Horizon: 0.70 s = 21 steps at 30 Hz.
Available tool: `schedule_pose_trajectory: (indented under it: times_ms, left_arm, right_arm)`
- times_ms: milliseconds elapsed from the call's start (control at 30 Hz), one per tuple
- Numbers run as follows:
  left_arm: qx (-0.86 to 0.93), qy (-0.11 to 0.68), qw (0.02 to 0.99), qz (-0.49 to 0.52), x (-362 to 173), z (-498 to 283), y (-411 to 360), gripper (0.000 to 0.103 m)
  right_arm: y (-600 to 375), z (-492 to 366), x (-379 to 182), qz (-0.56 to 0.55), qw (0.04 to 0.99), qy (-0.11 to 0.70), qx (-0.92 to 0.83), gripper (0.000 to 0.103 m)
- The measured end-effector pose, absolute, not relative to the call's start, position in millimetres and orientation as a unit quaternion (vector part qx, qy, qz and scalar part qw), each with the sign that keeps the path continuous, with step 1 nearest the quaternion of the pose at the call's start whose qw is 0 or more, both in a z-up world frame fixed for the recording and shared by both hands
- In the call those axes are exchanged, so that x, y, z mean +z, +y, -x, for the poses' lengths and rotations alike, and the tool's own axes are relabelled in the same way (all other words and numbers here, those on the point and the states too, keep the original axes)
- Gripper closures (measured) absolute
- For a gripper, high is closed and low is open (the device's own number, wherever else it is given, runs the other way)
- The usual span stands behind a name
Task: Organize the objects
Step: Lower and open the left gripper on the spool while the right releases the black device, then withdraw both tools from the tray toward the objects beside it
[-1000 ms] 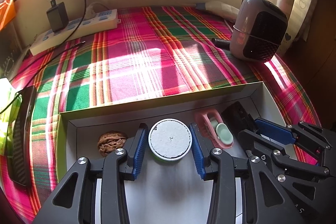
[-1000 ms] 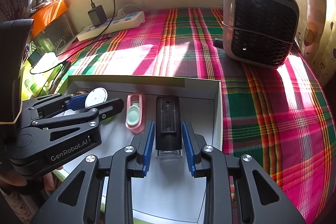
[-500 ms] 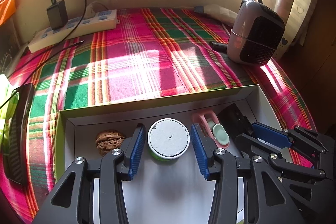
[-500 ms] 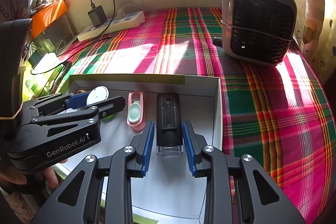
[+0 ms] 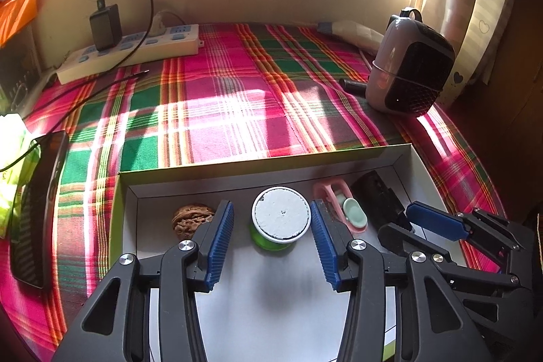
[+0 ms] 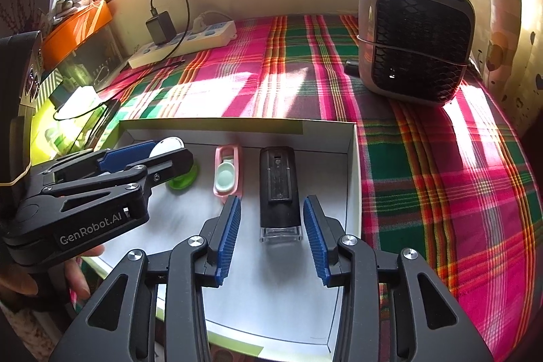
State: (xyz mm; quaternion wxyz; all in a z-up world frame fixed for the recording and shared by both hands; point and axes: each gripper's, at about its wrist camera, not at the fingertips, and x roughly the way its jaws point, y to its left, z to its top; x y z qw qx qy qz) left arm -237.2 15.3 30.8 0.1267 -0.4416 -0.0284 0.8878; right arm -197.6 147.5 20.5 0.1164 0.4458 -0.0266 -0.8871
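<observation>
Both tongs are letting go inside the white box (image 6: 351, 158): left tongs (image 5: 271, 234) apart around the green-based tub (image 5: 281, 219), right tongs (image 6: 271, 234) just opening off the black clip (image 6: 279, 189). Next, I'd say, back away cleanly.

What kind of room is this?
Probably a home: a table under a window with a plaid cloth, a power strip with a plugged-in charger, and a small heater beside curtains.

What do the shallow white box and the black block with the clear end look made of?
Shallow white box: looks like matte cardboard, with thin folded walls and a creased corner. Black block with the clear end: likely moulded plastic, with a dull black body and a see-through glossy tip.
</observation>
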Motion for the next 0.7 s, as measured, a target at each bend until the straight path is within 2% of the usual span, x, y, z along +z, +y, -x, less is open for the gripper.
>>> schedule_pose_trajectory:
  times_ms: [700]
  left_arm:
    - [0.908, -0.039, 0.114, 0.402, 54.1, 182.7, 0.8, 0.058]
  right_arm:
    - [147.8, 161.9, 33.5, -0.423, 0.117, -0.028, -0.898, 0.063]
